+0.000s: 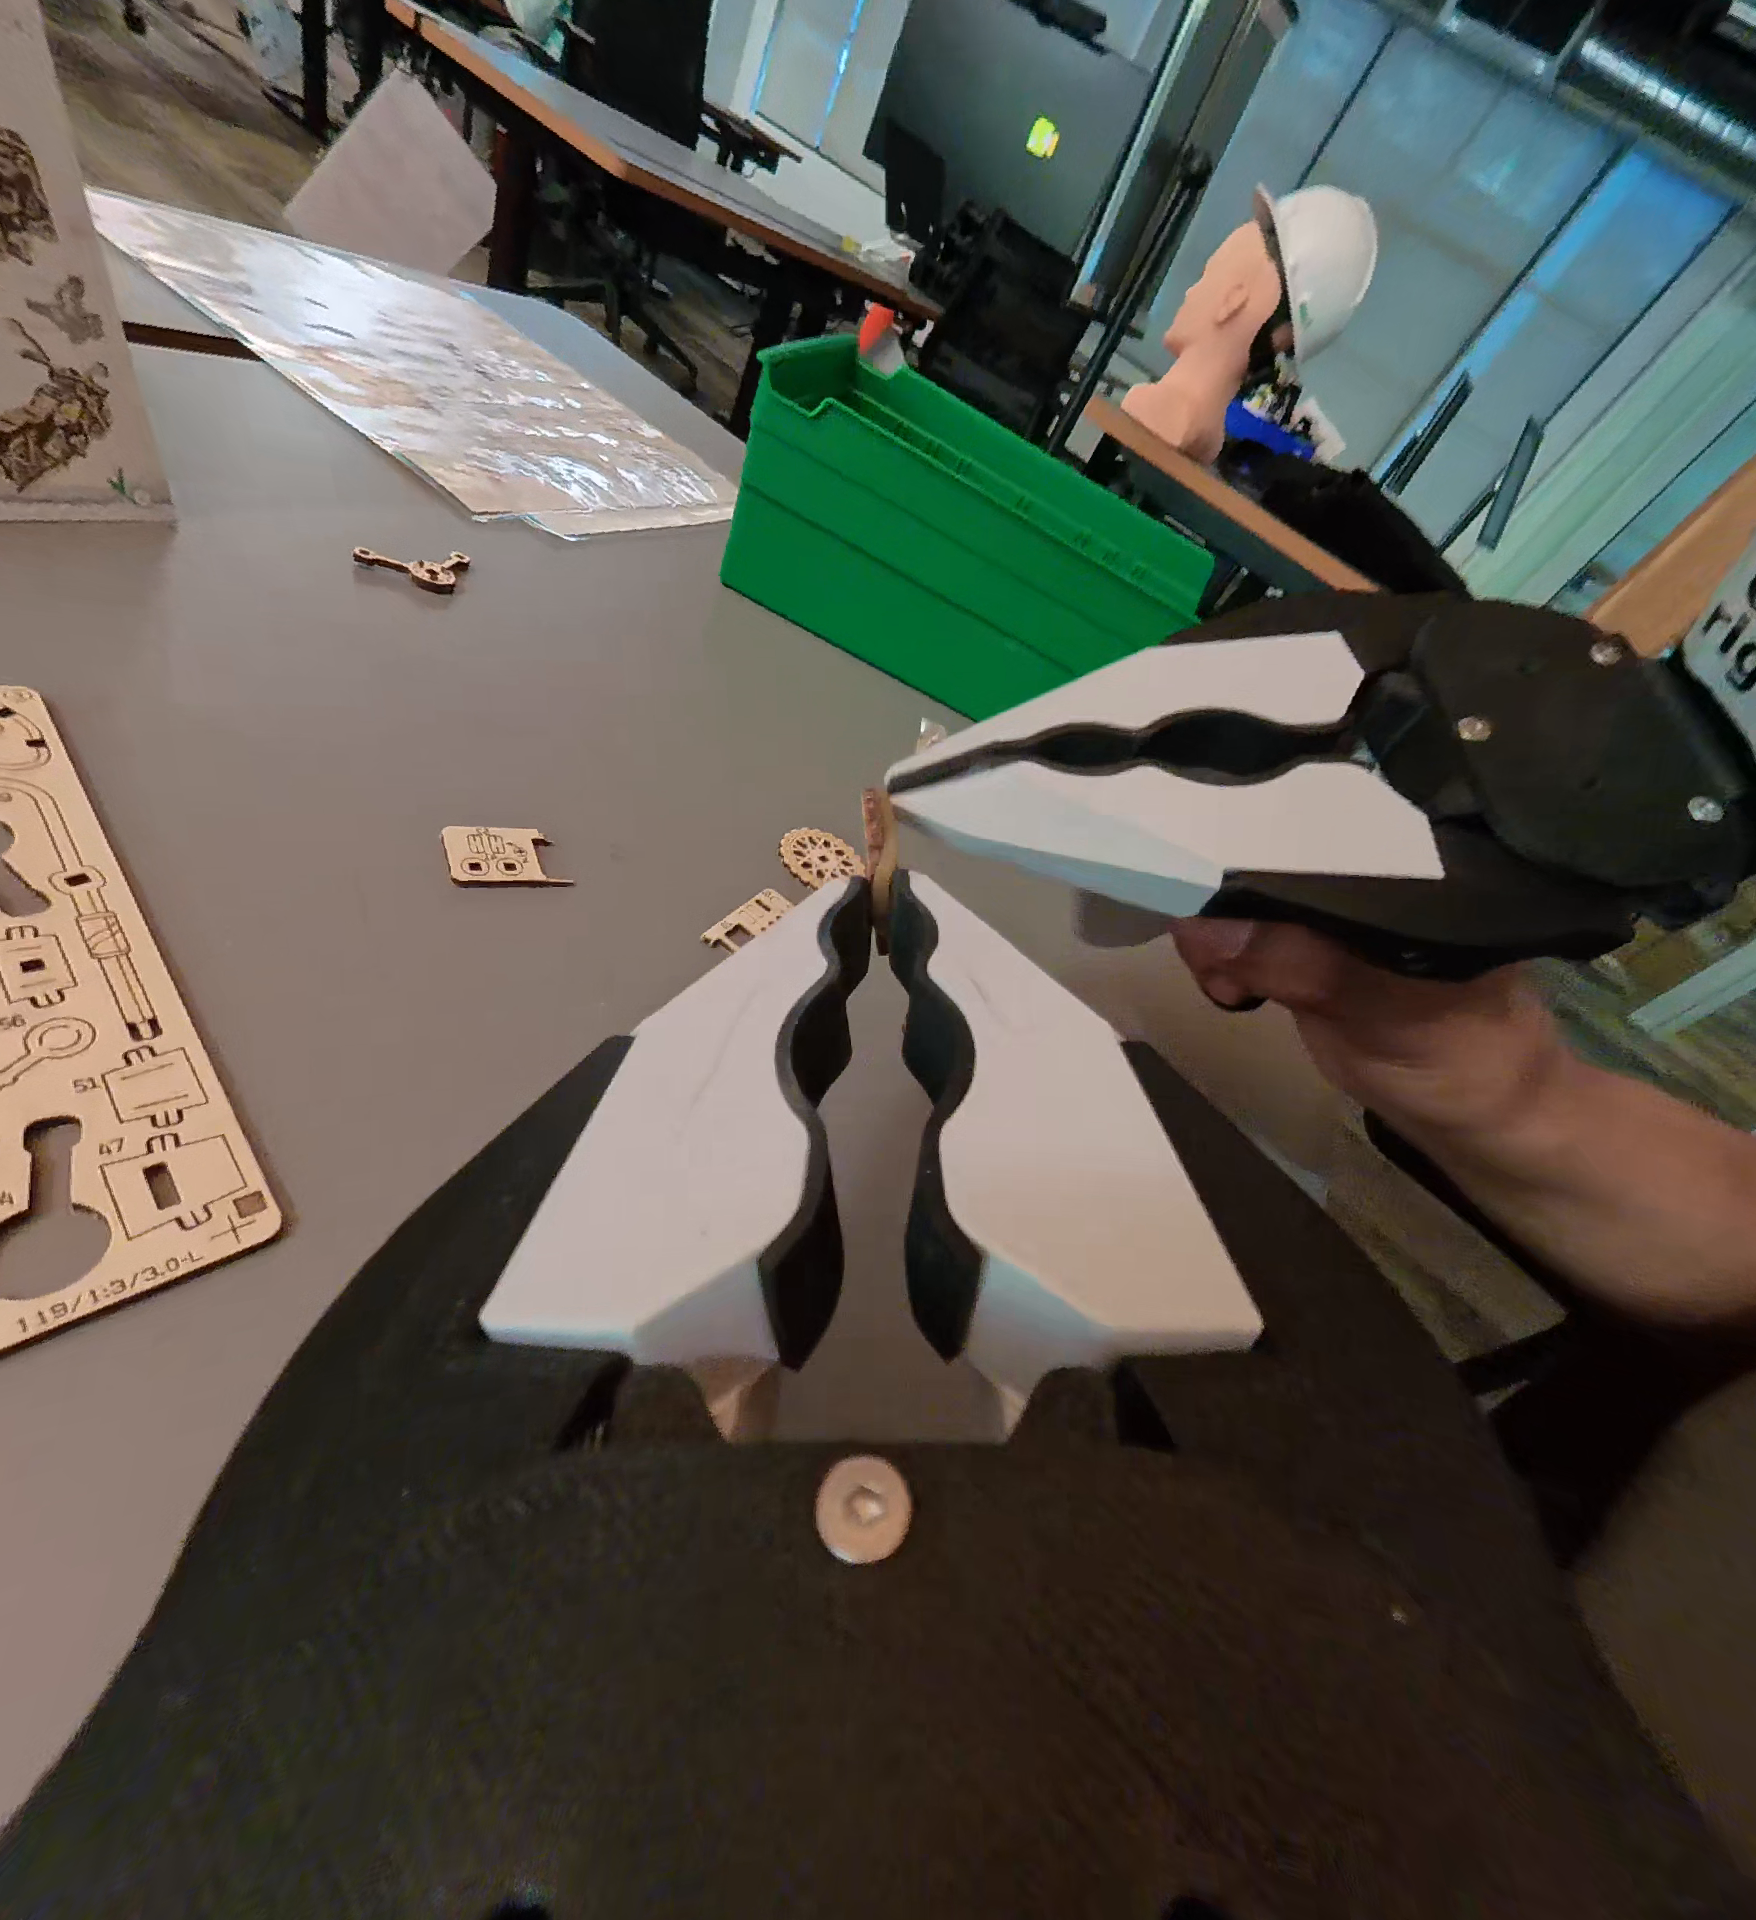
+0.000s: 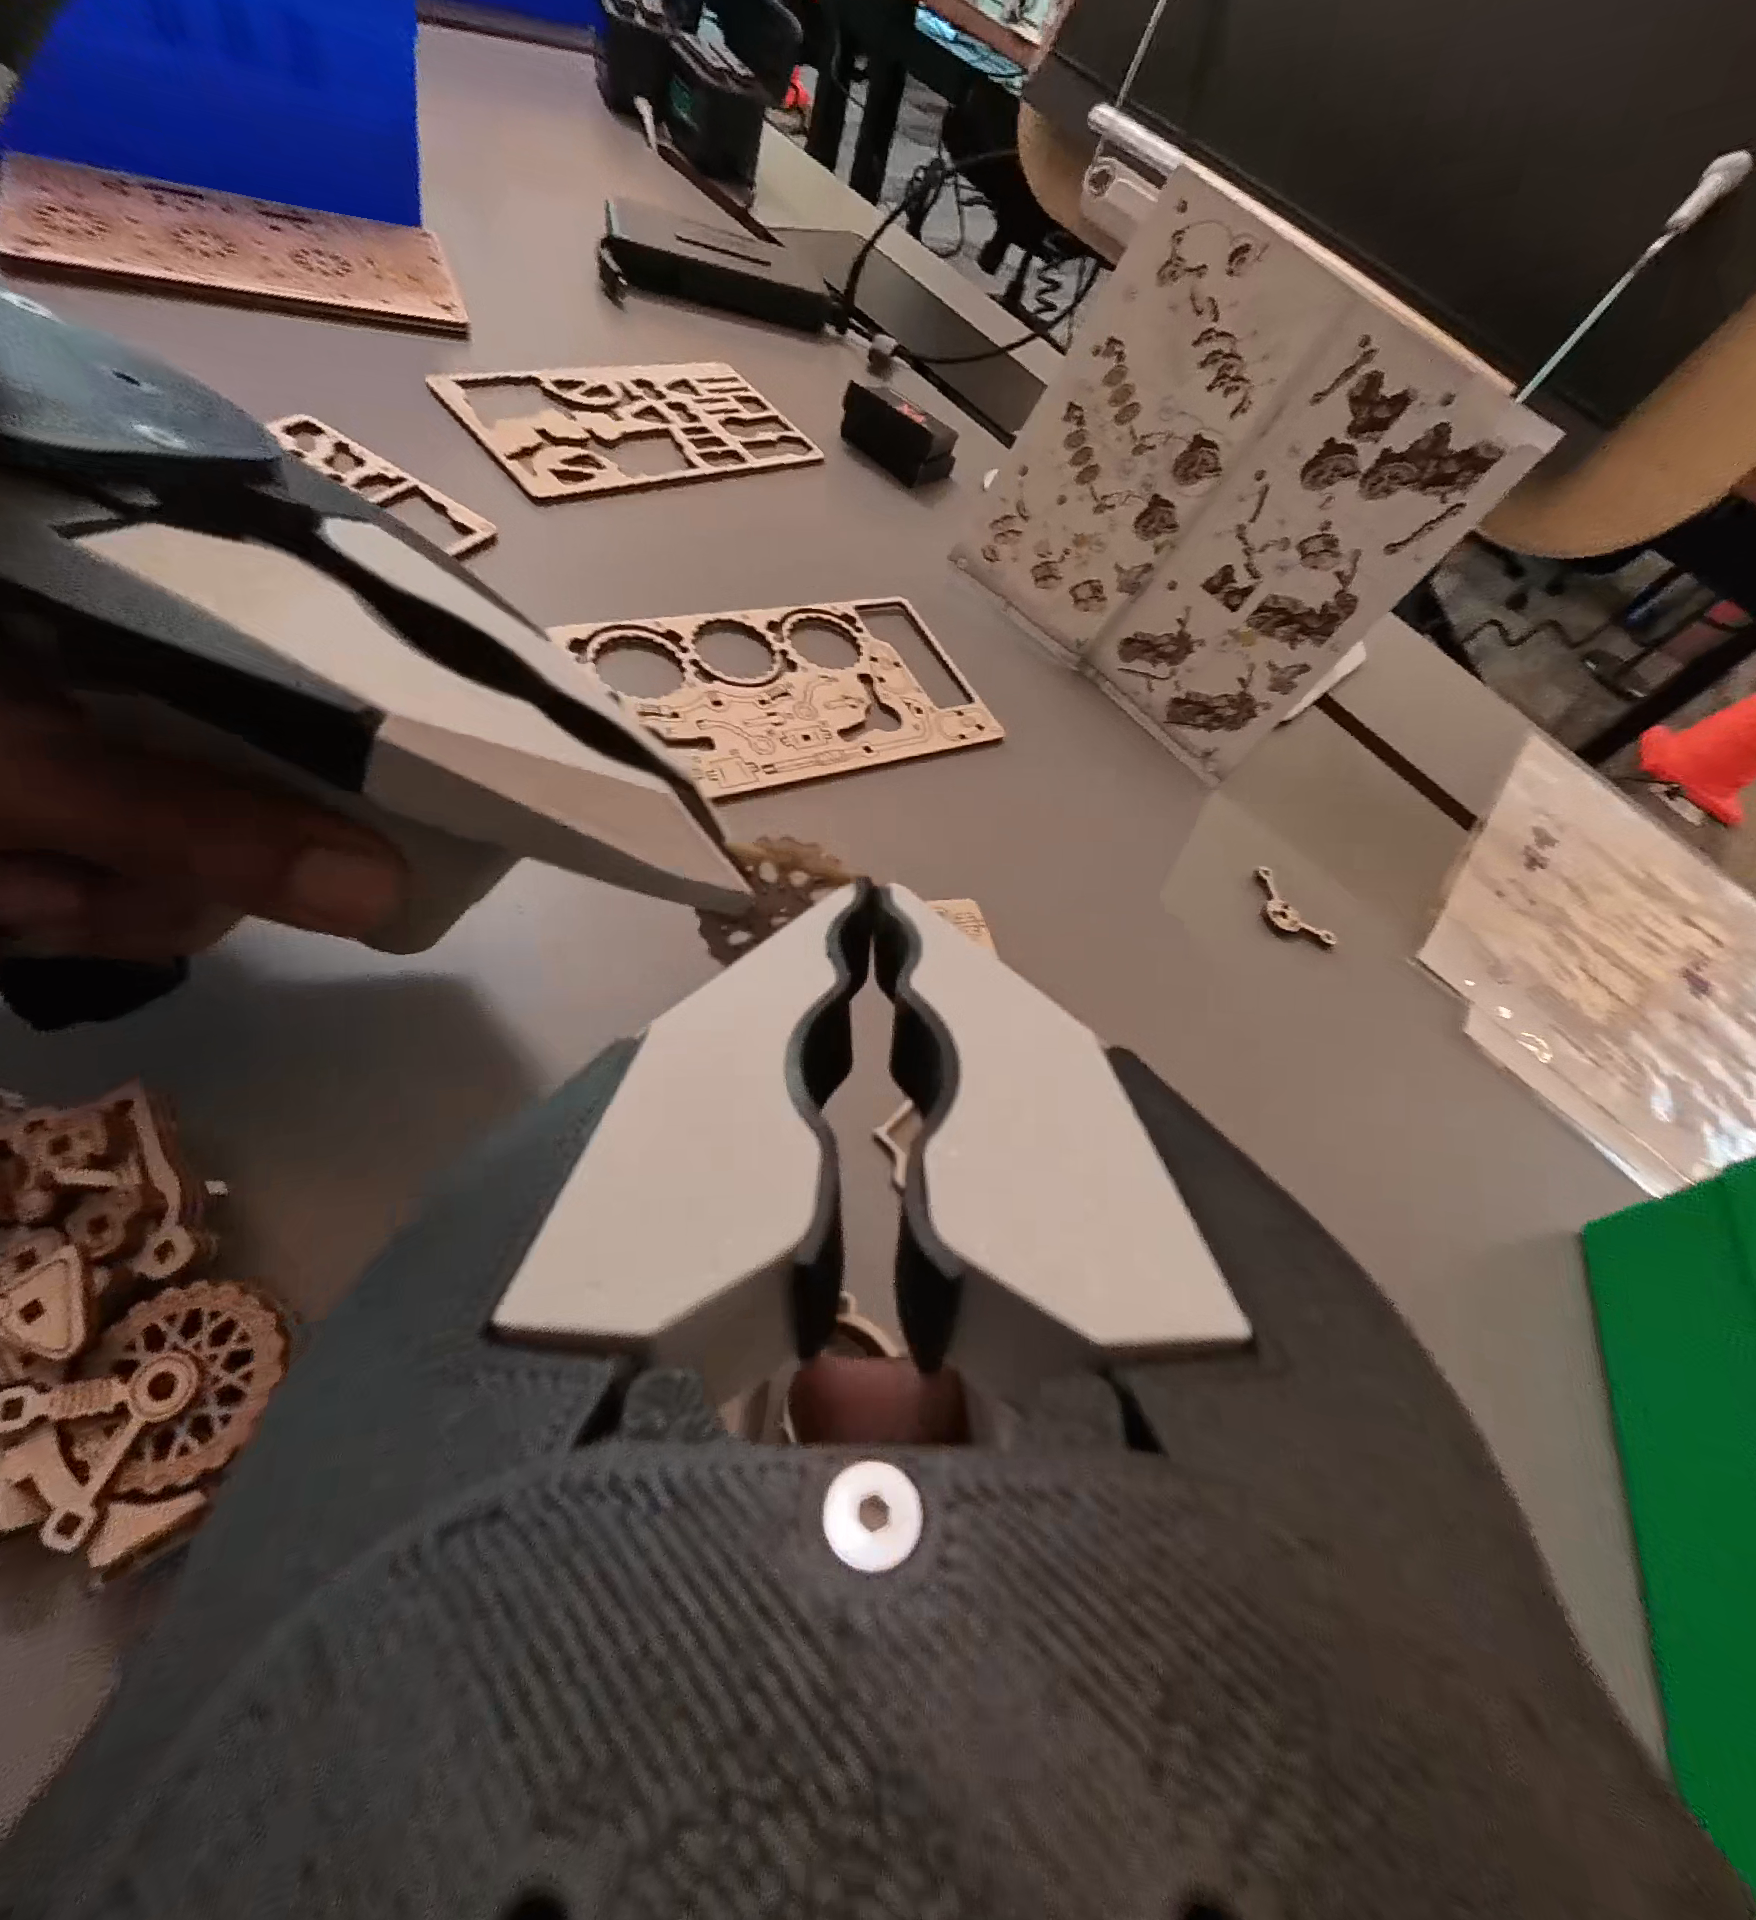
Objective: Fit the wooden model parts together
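Above the grey table (image 1: 334,727), the left gripper (image 1: 879,902) had its fingers pinched onto a thin wooden gear piece (image 1: 881,878). The right gripper (image 1: 895,784) met that piece, fingers nearly closed; its hold was unclear.

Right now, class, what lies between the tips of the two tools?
A small wooden gear piece, pinched by the left tool and met from above by the right tool, seen in the left wrist view.
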Motion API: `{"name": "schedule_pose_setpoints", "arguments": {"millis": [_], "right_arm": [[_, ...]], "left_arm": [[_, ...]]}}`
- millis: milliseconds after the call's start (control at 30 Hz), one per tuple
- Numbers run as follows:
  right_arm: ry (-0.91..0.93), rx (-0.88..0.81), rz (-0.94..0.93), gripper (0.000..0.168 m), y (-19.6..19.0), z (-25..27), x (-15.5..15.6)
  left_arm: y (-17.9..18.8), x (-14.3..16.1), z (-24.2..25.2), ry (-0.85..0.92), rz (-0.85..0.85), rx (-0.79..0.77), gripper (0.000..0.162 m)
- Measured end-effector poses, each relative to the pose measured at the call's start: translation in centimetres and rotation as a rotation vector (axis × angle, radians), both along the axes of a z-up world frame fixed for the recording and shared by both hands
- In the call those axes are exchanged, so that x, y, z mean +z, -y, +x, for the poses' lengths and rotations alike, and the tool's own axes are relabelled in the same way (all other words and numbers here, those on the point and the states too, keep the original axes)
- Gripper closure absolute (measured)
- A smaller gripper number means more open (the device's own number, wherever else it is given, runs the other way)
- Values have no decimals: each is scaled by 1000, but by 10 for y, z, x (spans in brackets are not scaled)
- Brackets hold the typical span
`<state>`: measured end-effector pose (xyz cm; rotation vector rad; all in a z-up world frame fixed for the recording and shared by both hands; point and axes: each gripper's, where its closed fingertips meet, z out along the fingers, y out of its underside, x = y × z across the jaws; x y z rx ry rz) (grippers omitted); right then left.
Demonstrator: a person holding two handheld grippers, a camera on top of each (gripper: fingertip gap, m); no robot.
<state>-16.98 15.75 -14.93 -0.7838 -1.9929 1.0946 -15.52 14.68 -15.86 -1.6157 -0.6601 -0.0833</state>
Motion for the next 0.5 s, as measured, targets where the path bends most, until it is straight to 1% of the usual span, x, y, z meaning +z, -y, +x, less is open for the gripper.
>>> {"name": "schedule_pose_setpoints", "arguments": {"millis": [167,267,333,400,500], "right_arm": [[34,-24,11,168,-9,-2,-2],[6,-10,13,168,-8,0,5],[4,-12,49,168,-7,0,2],[13,-25,74,168,-9,-1,-3],[27,-24,39,168,-11,-2,-2]], "left_arm": [[-4,-3,6,-59,-64,-20,161],[-6,-9,7,-20,-82,-38,161],[-7,-14,8,-4,-111,-50,161],[-6,-12,7,-25,-114,-42,161],[-5,-8,8,-43,-111,-49,161]]}}
